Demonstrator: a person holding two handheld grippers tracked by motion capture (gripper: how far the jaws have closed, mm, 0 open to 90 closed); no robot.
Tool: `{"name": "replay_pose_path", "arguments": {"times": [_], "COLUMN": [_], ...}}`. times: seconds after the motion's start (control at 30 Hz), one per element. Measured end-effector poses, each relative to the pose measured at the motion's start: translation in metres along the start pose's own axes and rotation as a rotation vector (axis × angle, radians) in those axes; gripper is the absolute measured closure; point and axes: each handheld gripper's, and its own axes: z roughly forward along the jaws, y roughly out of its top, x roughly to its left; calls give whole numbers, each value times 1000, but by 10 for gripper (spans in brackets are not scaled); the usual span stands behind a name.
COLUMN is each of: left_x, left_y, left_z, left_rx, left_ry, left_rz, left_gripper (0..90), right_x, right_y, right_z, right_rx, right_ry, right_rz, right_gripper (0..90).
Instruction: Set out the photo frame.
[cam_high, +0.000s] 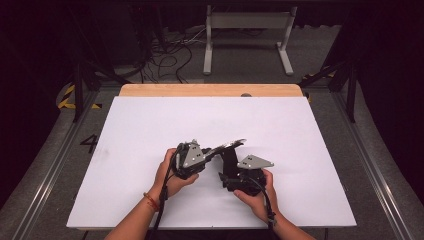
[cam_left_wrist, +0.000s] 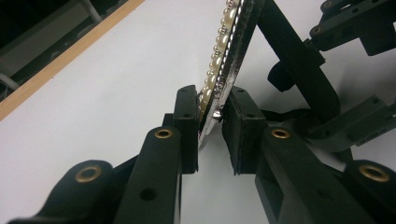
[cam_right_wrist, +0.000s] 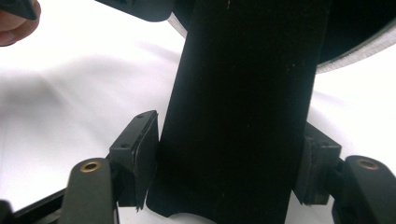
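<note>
The left gripper's (cam_left_wrist: 211, 128) fingers (cam_left_wrist: 187, 126) are clamped on the edge of a picture frame (cam_left_wrist: 229, 46), pinching its thin rim where a row of pearl-like beads runs along one face and a glittery strip along the edge. Gripping at the rim gives that hand a firm hold on a flat thing without covering its back, and it keeps the frame lifted and tilted above the white table (cam_high: 150, 130). The right gripper's (cam_right_wrist: 229, 158) fingers (cam_right_wrist: 144, 149) stand on either side of the frame's black stand flap (cam_right_wrist: 243, 102), their pads touching or all but touching its two edges; the wide opening suits the breadth of that flap. My reading is that one hand steadies the frame so the other can swing the flap out or fold it in. In the high view both grippers meet near the middle of the table's near half, the left gripper (cam_high: 192, 160) pointing right toward the frame (cam_high: 227, 146) and the right gripper (cam_high: 240, 175) just below it.
</note>
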Motion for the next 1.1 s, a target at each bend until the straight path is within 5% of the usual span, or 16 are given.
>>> {"name": "replay_pose_path", "arguments": {"times": [0.47,1.1], "left_x": [-3,-24], "left_y": [4,13], "left_z": [2,2], "left_rx": [15,69], "left_ry": [-16,23], "left_rz": [33,67], "left_gripper": [753,755], "right_x": [-9,-28], "right_y": [-4,-3], "right_z": [-8,-17], "right_rx": [9,75], "right_ry": [23,72], "right_rz": [3,-46], "right_gripper": [346,336]}}
